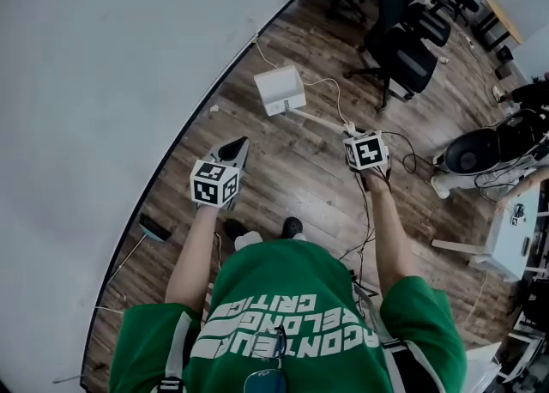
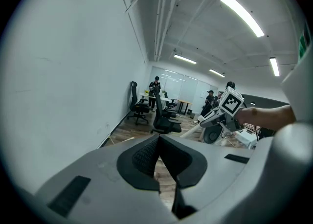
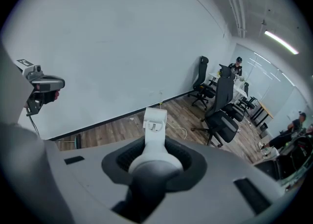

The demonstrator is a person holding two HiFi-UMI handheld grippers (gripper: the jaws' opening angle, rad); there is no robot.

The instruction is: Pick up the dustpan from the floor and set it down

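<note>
Clamping dustpan handle, right claw, pan projecting ahead

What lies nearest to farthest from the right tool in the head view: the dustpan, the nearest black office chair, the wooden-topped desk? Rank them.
1. dustpan: its handle is clamped in the right tool, with the pan ahead and to the left.
2. black office chair: beyond the tool, up and to the right.
3. wooden-topped desk: far off, in the top right corner.
</note>
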